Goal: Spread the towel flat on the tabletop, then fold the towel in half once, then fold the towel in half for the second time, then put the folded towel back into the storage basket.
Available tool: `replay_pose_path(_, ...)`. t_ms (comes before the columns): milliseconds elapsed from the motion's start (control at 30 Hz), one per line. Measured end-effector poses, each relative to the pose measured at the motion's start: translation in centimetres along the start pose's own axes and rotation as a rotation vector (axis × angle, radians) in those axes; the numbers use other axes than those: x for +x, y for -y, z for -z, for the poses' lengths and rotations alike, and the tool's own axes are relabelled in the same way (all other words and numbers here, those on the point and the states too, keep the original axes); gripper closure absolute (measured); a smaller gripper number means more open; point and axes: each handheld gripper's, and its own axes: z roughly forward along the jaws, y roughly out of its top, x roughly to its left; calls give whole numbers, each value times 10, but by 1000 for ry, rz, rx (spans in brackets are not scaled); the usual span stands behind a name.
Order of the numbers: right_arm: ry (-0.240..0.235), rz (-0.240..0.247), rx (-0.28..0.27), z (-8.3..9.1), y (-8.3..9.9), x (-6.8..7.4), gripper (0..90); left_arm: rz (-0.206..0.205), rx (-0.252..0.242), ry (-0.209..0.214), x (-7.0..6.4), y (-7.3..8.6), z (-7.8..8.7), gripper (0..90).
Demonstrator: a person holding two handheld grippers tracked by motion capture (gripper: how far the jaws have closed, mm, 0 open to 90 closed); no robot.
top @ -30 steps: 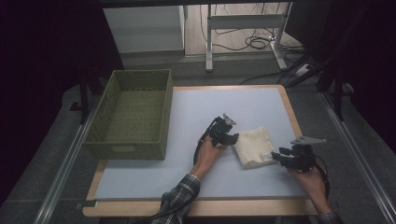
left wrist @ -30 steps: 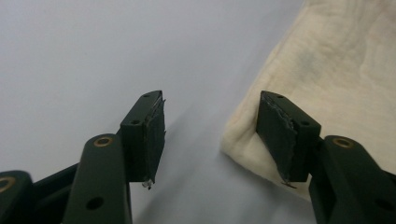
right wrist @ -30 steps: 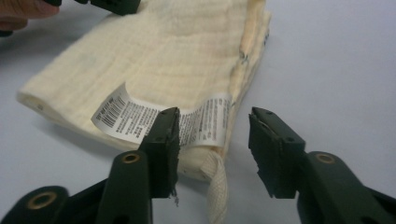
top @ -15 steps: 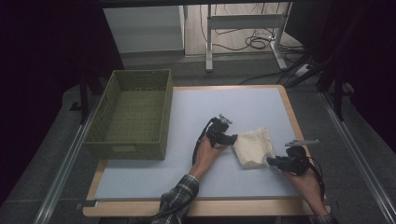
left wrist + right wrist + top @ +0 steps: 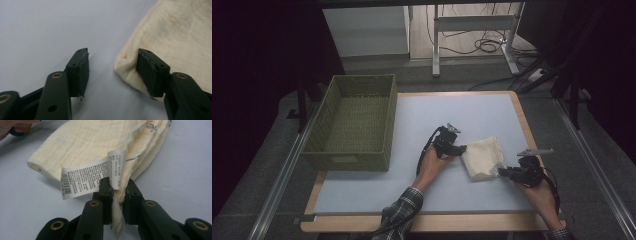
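We hold the folded cream cloth (image 5: 482, 157) on the pale blue table (image 5: 377, 185), toward its right half. Our right tongs (image 5: 503, 172) are clamped on the cloth's near right corner; in the right gripper view a fold of fabric is pinched between the jaws, and a white printed label (image 5: 90, 176) curls up just above them. Our left tongs (image 5: 460, 148) stand apart at the cloth's left edge: in the left gripper view one jaw rests on bare table, the other on the fabric, with the folded corner between them. A green woven basket (image 5: 354, 125) sits at the table's left side, well apart from the cloth. The table between basket and cloth lies bare.
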Motion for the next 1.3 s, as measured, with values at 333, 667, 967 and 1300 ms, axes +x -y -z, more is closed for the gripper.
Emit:
replay_pose_path(333, -2, 22, -9, 3, -4, 4, 791, -34, 0, 45, -12, 0, 3, 798)
replay_pose_path(667, -39, 35, -35, 11, -9, 9, 791, -28, -30, 29, -7, 2, 10, 832)
replay_pose_path(967, -70, 50, -52, 12, -18, 17, 791, -42, -25, 12, -2, -1, 23, 830)
replay_pose_path(1300, -96, 87, -62, 9, -33, 33, 790, -28, -16, -3, 12, -2, 45, 826)
